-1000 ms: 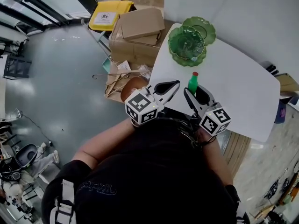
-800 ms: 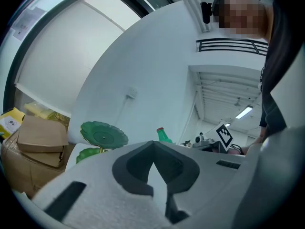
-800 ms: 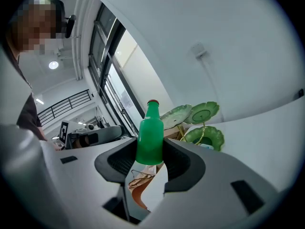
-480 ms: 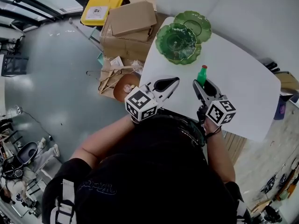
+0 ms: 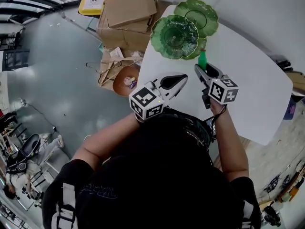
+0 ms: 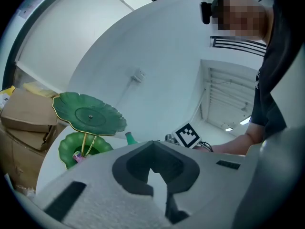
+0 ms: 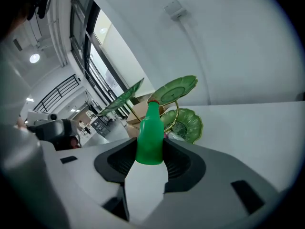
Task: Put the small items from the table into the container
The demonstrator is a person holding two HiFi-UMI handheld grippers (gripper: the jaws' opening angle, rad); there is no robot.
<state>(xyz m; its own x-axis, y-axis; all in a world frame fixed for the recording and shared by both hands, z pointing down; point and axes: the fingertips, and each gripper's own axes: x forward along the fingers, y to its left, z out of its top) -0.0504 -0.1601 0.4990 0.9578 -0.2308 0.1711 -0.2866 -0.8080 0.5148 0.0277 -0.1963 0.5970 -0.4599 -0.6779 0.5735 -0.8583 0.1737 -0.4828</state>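
White table (image 5: 257, 94); bottle (image 5: 202, 60) base behind right gripper (image 5: 204, 70).

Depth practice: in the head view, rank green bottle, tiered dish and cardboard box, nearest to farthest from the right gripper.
1. Green bottle, between the right gripper's fingers.
2. Tiered dish, just beyond on the table.
3. Cardboard box, off the table, left.

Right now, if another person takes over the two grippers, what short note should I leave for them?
Left gripper: shut, empty, near the edge of the table.
Right gripper: shut on the green bottle, which is upright above the table and close to the green tiered dish.
Done: one small pink thing lies in the dish's lower tier.
Left: set the bottle in the dish. No other loose item shows on the table.
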